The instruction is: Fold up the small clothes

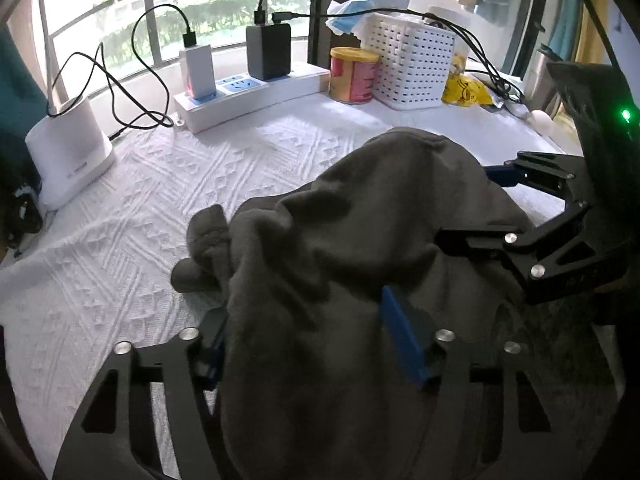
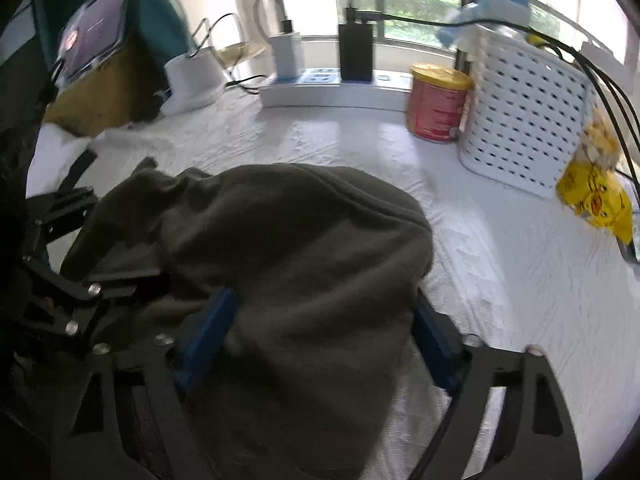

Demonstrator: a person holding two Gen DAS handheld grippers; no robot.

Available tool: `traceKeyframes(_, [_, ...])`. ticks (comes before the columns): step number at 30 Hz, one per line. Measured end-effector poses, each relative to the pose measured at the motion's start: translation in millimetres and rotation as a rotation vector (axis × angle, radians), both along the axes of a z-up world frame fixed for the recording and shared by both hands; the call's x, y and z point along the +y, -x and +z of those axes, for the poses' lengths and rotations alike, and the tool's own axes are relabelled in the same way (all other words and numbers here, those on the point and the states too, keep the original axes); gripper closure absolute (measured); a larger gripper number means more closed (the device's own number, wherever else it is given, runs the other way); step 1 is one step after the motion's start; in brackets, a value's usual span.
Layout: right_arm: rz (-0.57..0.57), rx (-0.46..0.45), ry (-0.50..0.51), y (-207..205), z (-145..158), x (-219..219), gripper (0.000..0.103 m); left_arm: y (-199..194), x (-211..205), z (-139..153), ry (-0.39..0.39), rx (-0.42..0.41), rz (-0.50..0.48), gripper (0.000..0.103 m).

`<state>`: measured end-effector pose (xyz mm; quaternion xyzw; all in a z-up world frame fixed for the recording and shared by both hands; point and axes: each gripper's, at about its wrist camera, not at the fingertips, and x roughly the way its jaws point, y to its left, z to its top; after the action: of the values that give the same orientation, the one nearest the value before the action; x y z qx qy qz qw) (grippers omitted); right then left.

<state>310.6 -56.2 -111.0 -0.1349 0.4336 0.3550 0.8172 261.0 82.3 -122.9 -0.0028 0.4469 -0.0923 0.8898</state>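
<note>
Grey-brown fleece garment [image 1: 340, 248] lay bunched on the white-clothed tabletop [image 1: 132, 216], draped between the spread fingers of both the left gripper [image 1: 308, 344] and right gripper [image 2: 324, 340], neither visibly clamped.

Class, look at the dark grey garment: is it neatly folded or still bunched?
Bunched. The grey garment lies heaped and wrinkled on the white cloth, draped between both grippers' fingers, with no flat layers or straight edges.

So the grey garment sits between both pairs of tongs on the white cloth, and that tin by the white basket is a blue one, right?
Not quite: the tin is red with a yellow lid, as the right wrist view shows. The rest holds: the grey garment lies between both pairs of tongs on the white cloth, and the tin stands beside the white basket.
</note>
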Motion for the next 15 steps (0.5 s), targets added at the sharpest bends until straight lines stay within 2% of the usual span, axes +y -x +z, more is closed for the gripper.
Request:
traceKeyframes(3, [0.023, -0.008, -0.003, 1.8, 0.1, 2.3, 0.032, 1.3, -1.1, 2.5, -0.003, -0.008, -0.014, 0.046])
traceKeyframes(4, [0.034, -0.013, -0.005, 4.1, 0.8, 3.7, 0.038, 1.9, -2.7, 3.1, -0.001, -0.01, -0.026, 0.055])
traceKeyframes(7, [0.046, -0.017, -0.014, 7.4, 1.3, 6.3, 0.05, 3.4, -7.2, 4.8, -0.002, -0.015, -0.04, 0.063])
traceKeyframes(11, [0.057, -0.014, -0.028, 10.9, 2.3, 8.0, 0.065, 4.5, -7.2, 5.3, 0.01, -0.017, -0.039, 0.069])
traceKeyframes(15, [0.062, -0.012, -0.036, 12.0, 2.7, 7.1, 0.07, 7.2, -5.6, 7.0, 0.024, -0.024, -0.024, 0.074])
